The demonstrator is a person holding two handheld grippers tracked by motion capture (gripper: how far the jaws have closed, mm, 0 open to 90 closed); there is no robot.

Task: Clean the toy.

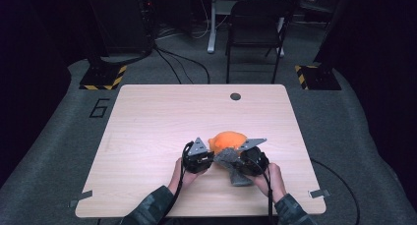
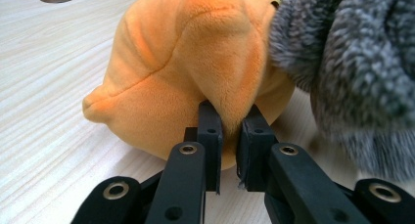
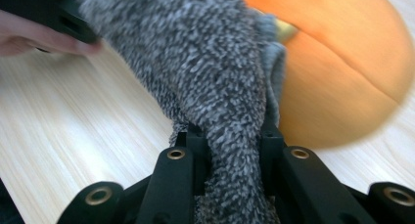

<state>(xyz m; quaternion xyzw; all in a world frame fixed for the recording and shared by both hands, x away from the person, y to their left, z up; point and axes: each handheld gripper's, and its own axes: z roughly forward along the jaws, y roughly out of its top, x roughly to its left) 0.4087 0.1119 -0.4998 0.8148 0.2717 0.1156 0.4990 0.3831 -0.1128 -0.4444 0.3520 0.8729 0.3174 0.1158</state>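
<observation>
Plush toy, orange and rounded, lying on the wooden table slightly right of centre toward the person's edge, with a grey fuzzy sock draped against its near side. In the left gripper view the left claw is closed on a raised fold of the plush, the fabric pinched into a narrow ridge between the two black jaws. In the right gripper view the right claw is clamped on the sock, whose knit bunches thickly between the jaws and trails out below them.

Handling, as judged from these views: both items look light and fully soft. The plush dents and creases under the pinch, so it offers no stiff edge; a seam ridge or protruding fold gives the surest purchase, whereas the broad smooth dome would likely slide out of a shallow grip. The sock appears stretchy and limp; held at one point it will sag and lengthen, so a hold near its opening or cuff suits pulling it over or off the toy. Neither item seems fragile. The short pile of the plush may be slightly slippery; the coarse knit of the sock should grip the pads well.
</observation>
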